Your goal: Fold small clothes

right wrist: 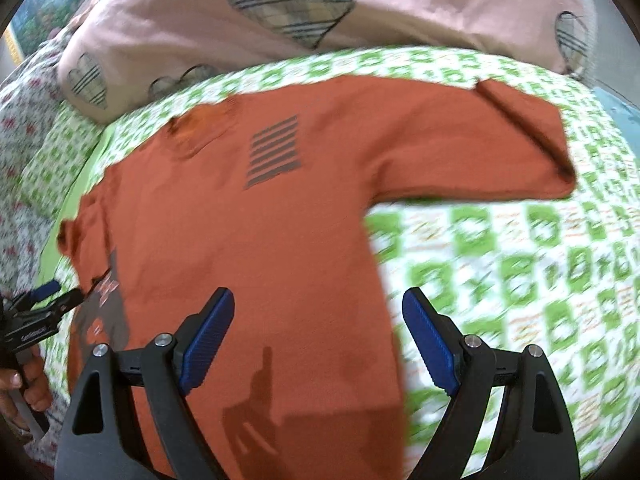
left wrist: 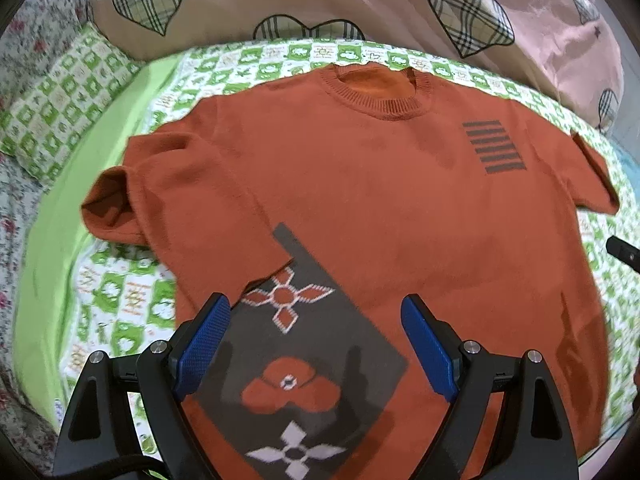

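An orange knitted sweater (left wrist: 360,184) lies spread front-up on the bed, collar away from me, with grey stripes on its chest and a grey flower panel (left wrist: 296,352) at its lower left. Its left sleeve (left wrist: 116,204) is bunched up short. My left gripper (left wrist: 316,312) hovers open above the grey panel. In the right wrist view the same sweater (right wrist: 248,248) fills the middle, its right sleeve (right wrist: 480,140) stretched out flat. My right gripper (right wrist: 318,304) is open above the sweater's right side edge. The left gripper (right wrist: 44,312) shows at that view's left edge, held by a hand.
A green-and-white checked sheet (right wrist: 520,264) covers the bed. A pink quilt with plaid hearts (left wrist: 360,4) lies bunched along the far side. A checked pillow (left wrist: 60,104) and floral fabric (left wrist: 24,40) lie on the left. The tip of the right gripper (left wrist: 624,252) shows at the right edge.
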The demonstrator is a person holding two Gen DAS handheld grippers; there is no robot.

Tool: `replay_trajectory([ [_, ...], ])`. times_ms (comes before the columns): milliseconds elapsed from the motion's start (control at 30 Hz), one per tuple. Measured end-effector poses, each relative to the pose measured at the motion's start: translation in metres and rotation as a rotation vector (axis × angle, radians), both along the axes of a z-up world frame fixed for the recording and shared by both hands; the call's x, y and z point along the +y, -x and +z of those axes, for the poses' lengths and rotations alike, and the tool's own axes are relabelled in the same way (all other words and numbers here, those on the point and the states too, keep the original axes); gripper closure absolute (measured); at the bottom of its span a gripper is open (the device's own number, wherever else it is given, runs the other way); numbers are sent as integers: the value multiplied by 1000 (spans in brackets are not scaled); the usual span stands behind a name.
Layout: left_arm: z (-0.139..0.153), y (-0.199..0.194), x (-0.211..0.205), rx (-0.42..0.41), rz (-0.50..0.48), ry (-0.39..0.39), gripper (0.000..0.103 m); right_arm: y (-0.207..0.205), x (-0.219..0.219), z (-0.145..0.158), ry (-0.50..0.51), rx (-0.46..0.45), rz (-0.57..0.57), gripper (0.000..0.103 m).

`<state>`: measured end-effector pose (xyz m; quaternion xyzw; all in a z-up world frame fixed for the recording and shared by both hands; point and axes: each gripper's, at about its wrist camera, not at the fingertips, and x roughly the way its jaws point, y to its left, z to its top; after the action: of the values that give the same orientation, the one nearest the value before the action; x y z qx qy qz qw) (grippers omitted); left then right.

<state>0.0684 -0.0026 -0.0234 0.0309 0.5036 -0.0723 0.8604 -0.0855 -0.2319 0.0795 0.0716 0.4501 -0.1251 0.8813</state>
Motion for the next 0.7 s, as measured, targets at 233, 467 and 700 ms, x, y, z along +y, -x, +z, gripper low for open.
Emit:
replay_trajectory([
  [233,2,-31,-4,-1,7,24,15,-29,-86,31,79,-71,-136,17],
  [467,-6,-57,-13,19,23,20,15,-87,-176,41,129,-91,-261,17],
  [700,-18,-69,-20,49,24,8,15,-141,-207,20,239,10,-217,19],
])
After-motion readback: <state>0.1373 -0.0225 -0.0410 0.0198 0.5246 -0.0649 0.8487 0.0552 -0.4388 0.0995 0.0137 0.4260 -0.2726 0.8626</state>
